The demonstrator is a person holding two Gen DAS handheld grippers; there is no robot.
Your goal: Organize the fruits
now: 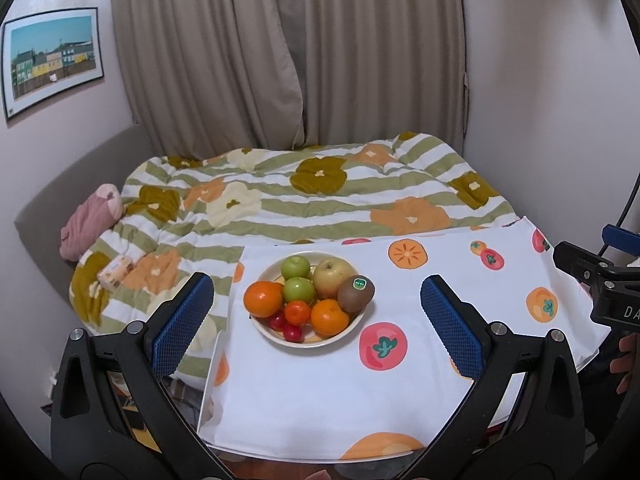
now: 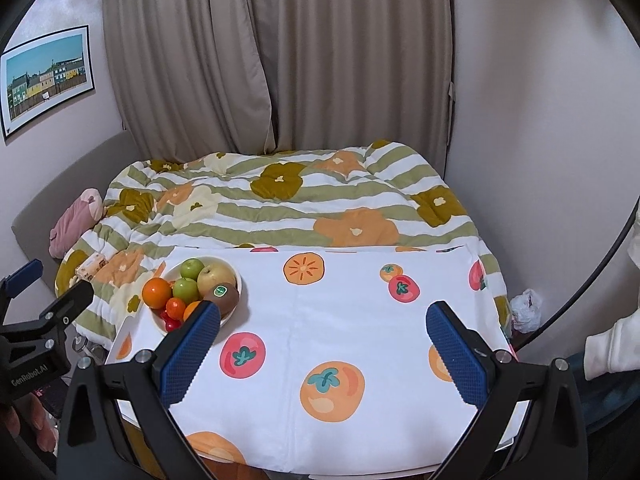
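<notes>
A cream bowl (image 1: 280, 338) stands on the left part of a table under a white fruit-print cloth (image 1: 320, 392). It holds two green apples (image 1: 296, 267), a yellow apple (image 1: 332, 278), a kiwi with a sticker (image 1: 356, 293), oranges (image 1: 263, 298), a small tangerine (image 1: 298, 312) and red cherry tomatoes (image 1: 293, 333). My left gripper (image 1: 316, 316) is open and empty, raised in front of the bowl. My right gripper (image 2: 324, 344) is open and empty over the cloth, right of the bowl (image 2: 236, 280). Its left finger (image 2: 192, 354) hides the bowl's near edge.
Behind the table lies a bed with a flowered striped quilt (image 1: 320, 200), a pink pillow (image 1: 90, 226) and a small tissue pack (image 1: 116, 272). Curtains hang behind. A white plastic bag (image 2: 526, 308) sits on the floor at right. The right half of the cloth (image 2: 360, 320) bears nothing.
</notes>
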